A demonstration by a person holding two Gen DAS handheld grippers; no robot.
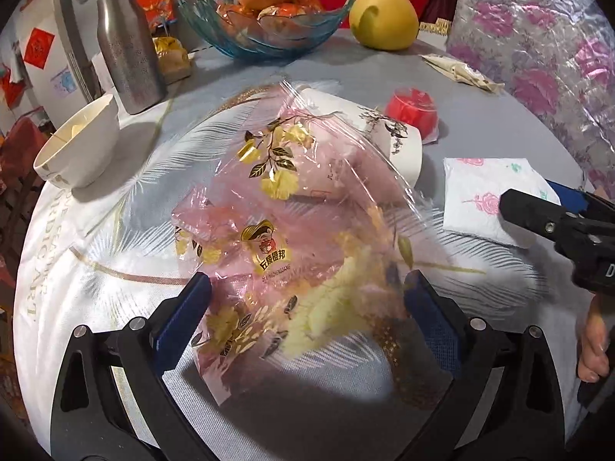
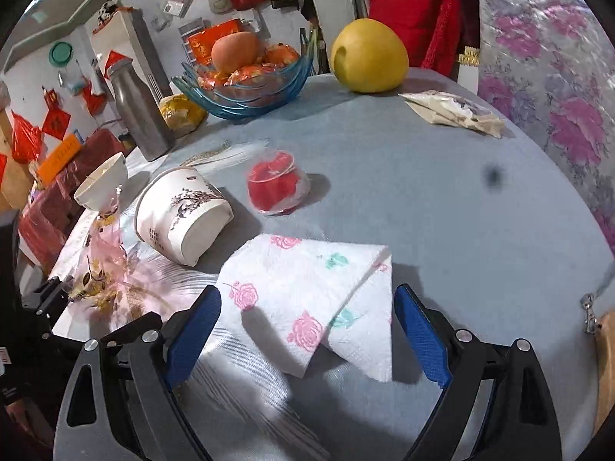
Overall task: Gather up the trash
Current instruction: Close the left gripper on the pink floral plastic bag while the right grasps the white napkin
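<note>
Left tool (image 1: 307, 299) gapes around the pink wrapper (image 1: 292, 207); right tool (image 2: 307, 326) (equally wide) straddles the napkin (image 2: 307, 292).

Before you lie four pieces of trash on the table (image 2: 423, 176). A transparent pink plastic bag (image 1: 292, 238), printed with gold flowers and a round logo, is crumpled and raised off the cloth, with the paper cup behind it. A white paper cup (image 2: 184, 211) with an ink-branch motif lies tipped on its side, its base toward you. Near it stands a small red cup (image 2: 275, 184) in clear plastic. A folded white napkin (image 2: 307, 299) with pink roses and green marks lies flat, just beside the paper cup.
</note>
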